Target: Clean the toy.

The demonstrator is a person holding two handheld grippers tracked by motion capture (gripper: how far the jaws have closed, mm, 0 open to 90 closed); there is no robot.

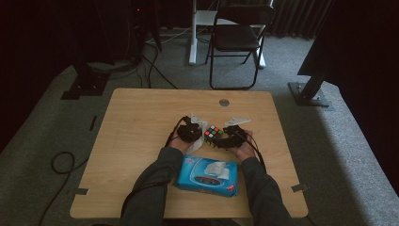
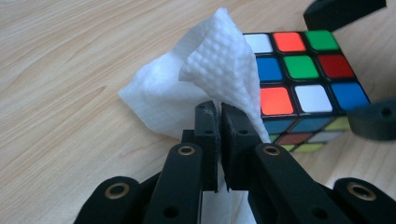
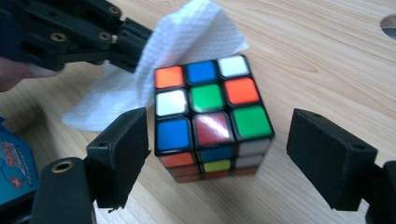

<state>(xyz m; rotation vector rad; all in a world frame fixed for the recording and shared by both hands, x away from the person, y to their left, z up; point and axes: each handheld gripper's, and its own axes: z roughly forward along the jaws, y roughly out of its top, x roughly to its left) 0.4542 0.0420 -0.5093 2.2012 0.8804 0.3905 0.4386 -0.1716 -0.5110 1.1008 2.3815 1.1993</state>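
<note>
A: What does the person wear?

B: Long dark grey sleeves (image 1: pixel 155 176) that cover both forearms to the wrists.

A: And the left gripper (image 2: pixel 218 114)?

B: Matte black throughout. Its jaws are flat rectangular blocks carried on paired link arms, and brass-coloured rivets (image 2: pixel 186 150) mark each pivot. Small screw holes dot the links.

A: Is the right gripper (image 3: pixel 219 140) built alike?

B: Yes: black, blocky jaws with squared faces and small recessed holes, and a brass-ringed pivot (image 3: pixel 62 165) on the link below.

A: Anything on top?

B: From the high view, a pale grey three-cornered plate (image 1: pixel 236 121) crowns each gripper, and a black cable (image 1: pixel 170 136) trails from each back along the sleeve.
</note>
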